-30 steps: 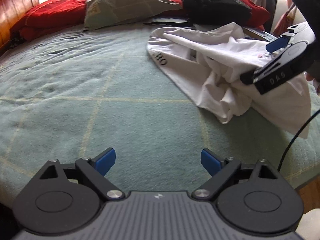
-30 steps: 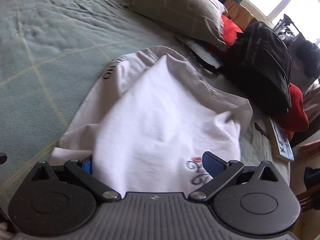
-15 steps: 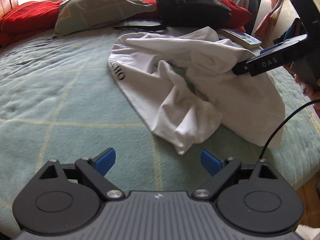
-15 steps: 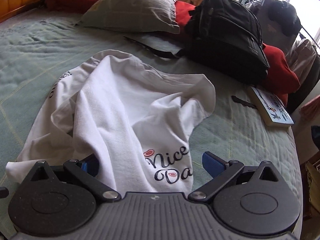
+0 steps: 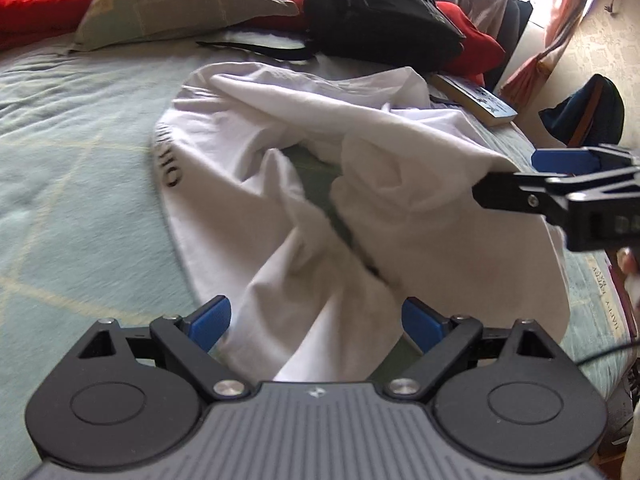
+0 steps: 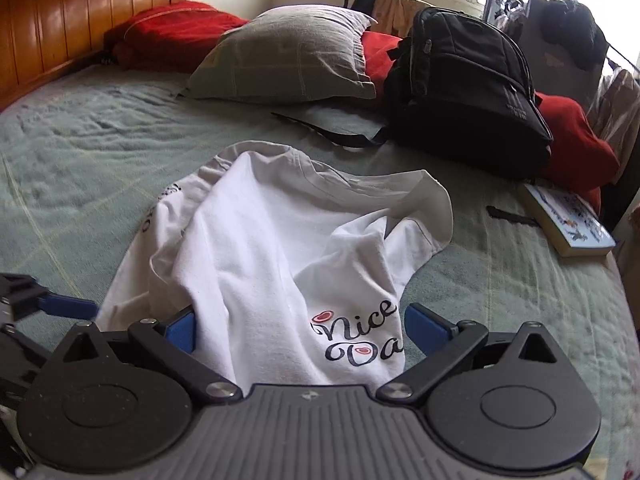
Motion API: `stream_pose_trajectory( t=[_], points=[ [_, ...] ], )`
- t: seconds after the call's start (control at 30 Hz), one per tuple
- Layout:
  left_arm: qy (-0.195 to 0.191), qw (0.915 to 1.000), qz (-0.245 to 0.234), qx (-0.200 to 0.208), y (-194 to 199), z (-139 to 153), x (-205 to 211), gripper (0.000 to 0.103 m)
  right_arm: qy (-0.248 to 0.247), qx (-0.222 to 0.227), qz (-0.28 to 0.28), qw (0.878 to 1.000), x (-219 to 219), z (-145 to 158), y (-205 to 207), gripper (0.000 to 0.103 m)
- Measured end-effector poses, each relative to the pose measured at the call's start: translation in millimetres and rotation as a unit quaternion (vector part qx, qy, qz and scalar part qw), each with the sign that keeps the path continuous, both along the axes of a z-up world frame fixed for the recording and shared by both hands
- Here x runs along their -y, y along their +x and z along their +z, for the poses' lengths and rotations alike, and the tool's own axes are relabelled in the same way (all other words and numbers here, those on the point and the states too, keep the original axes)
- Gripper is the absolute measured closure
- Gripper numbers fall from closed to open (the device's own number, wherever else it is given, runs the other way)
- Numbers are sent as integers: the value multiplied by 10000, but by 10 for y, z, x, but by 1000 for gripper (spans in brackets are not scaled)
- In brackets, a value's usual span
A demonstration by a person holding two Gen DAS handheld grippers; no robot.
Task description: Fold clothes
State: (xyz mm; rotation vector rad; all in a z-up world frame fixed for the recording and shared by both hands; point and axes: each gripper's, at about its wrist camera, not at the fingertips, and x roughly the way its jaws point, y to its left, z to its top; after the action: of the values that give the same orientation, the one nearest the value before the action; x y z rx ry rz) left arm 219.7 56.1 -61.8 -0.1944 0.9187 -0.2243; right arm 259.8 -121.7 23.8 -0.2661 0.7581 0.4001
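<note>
Left gripper [image 5: 316, 320]: jaws spread wide, nothing clamped; the near hem of the white T-shirt [image 5: 280, 152] runs between the blue pads [image 5: 210, 320] and under the gripper body, loose, not pinched. Right gripper [image 6: 300, 326]: jaws also spread wide, with shirt fabric draped over and between them down to the body. In the left wrist view the right gripper comes in from the right edge with a raised peak of cloth at its black finger tip; whether that finger really has hold or the fabric just hangs over it, cannot tell.

Shirt lies crumpled on the green bedspread [image 5: 72, 184], bunched in the middle with a dark gap showing bedspread between folds. Black lettering along its left edge; "Nice Da.." print with red hearts [image 6: 360, 344] near the right gripper's right pad.

Further out: grey pillow [image 6: 292, 56] at the head of the bed, red cushions [image 6: 172, 32] behind it, black backpack [image 6: 464, 96] to its right with a strap trailing toward the shirt. Book [image 6: 568, 220] near the bed's right edge, small dark object just beside it. Wooden headboard [image 6: 60, 28] at far left.
</note>
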Motion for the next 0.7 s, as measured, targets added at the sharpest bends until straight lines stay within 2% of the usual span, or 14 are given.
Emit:
stream_pose_trajectory(
  t=[0.07,0.3,0.53,0.7],
  points=[
    [66,10000,-3,-45,83,-46,73,10,182,-58,-65,9998,41,-12,4,0],
    [928,9956,-85,120,150,-136,285,7,391,-99,-109,9991,81,-37,-3,0],
    [1566,9875,172,38,-20,-88,113,5,398,97,-67,9991,125,20,-40,0],
    [1429,9897,44,67,26,-17,167,5,503,86,-40,9987,127,19,-39,0]
  ],
)
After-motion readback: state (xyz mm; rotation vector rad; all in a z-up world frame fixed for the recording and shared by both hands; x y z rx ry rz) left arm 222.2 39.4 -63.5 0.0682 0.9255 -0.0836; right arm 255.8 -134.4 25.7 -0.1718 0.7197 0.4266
